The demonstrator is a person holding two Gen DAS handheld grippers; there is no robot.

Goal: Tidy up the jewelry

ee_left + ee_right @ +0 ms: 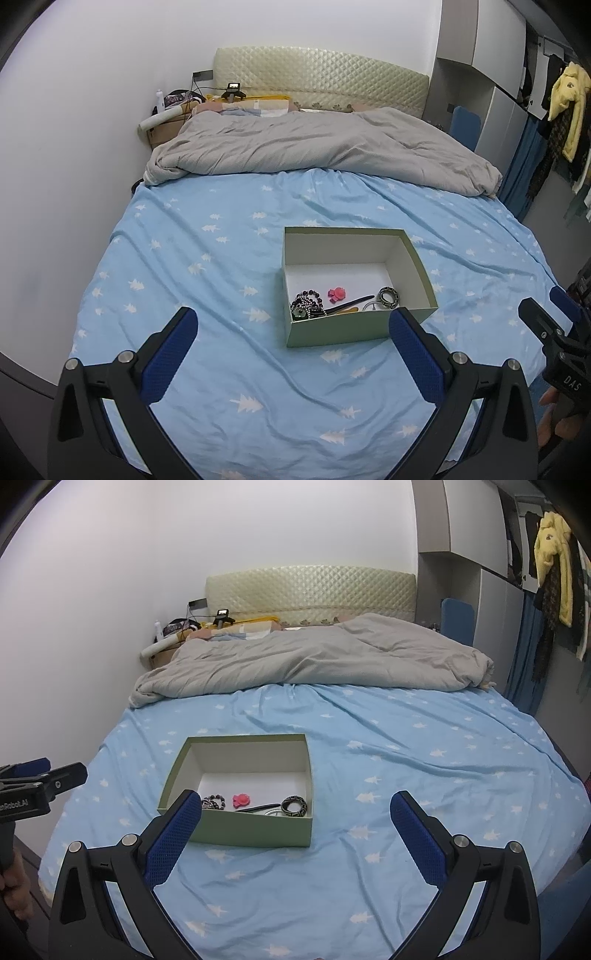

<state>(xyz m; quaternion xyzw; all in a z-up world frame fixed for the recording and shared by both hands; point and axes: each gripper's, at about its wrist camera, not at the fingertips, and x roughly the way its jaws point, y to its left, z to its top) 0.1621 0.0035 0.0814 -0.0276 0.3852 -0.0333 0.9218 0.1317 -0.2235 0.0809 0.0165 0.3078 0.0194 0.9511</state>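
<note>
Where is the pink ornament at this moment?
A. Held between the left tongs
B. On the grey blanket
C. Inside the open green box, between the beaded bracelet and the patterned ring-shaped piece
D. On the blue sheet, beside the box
C: the pink ornament lies on the white floor of the green box, with the beaded bracelet to one side and the patterned ring-shaped piece to the other; both tongs are open and empty.

Pretty clearly someone's bedroom: a bed [258, 369] with a padded headboard [321, 79], rumpled grey duvet [314, 151], clothes hanging by the wardrobe [495, 62].
</note>
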